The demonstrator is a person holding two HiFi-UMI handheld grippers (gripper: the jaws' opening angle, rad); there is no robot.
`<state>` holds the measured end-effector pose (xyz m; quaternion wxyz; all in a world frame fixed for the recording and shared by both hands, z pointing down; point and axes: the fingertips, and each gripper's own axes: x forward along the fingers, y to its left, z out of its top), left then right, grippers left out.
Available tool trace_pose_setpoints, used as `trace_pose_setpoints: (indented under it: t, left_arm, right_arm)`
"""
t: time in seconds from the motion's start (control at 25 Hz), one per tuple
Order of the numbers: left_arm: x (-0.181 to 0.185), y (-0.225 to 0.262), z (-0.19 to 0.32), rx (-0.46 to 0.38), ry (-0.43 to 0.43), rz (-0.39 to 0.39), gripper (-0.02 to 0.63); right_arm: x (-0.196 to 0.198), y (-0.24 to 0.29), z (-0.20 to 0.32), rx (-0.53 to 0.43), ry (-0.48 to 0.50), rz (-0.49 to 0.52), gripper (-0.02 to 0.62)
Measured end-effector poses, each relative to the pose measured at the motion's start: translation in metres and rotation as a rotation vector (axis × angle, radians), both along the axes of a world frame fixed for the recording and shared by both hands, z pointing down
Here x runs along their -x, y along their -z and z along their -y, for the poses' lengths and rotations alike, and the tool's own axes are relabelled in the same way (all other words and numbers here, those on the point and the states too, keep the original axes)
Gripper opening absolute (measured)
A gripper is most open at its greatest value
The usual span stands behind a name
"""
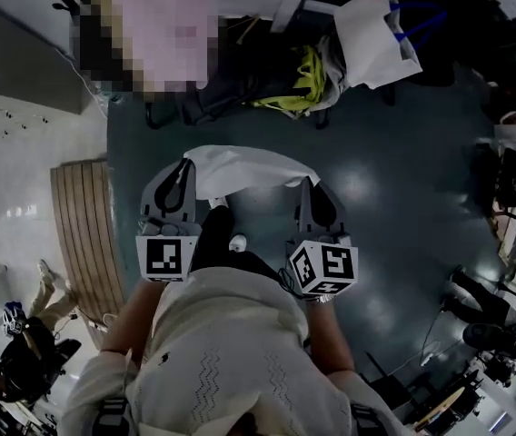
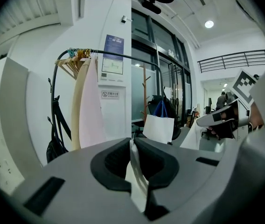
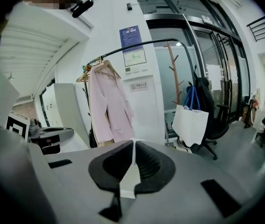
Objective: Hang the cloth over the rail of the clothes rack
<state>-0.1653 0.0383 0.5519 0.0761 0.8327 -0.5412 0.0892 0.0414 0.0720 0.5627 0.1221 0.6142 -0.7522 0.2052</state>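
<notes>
In the head view a white cloth (image 1: 244, 169) is stretched between my two grippers above the dark floor. My left gripper (image 1: 186, 167) is shut on its left edge and my right gripper (image 1: 309, 187) on its right edge. In the left gripper view a strip of cloth (image 2: 135, 171) is pinched between the closed jaws, and the clothes rack's dark curved rail (image 2: 123, 56) rises ahead. The right gripper view shows cloth (image 3: 131, 174) clamped the same way, with the rail (image 3: 146, 43) ahead and above. Both grippers are still well short of the rack.
A pink garment (image 3: 105, 107) and a cream one (image 2: 78, 107) hang on the rail's left end. A white bag (image 3: 189, 124) hangs by an office chair (image 3: 215, 125) and a wooden coat stand (image 3: 175, 73). A slatted wooden bench (image 1: 81, 234) lies to my left.
</notes>
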Motion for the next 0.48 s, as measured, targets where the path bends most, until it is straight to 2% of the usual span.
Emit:
trace_pose_setpoints:
  t: [0.2,0.48]
  left_arm:
    - [0.001,0.009,0.058,-0.039,-0.055,-0.013,0.025]
    - [0.012,0.016,0.094,-0.04,-0.056,-0.036,0.025]
  right_arm:
    - [0.014,0.007,0.047,-0.023,-0.016,-0.03,0.023]
    - [0.007,0.02,0.073,-0.039,-0.071,-0.073,0.023]
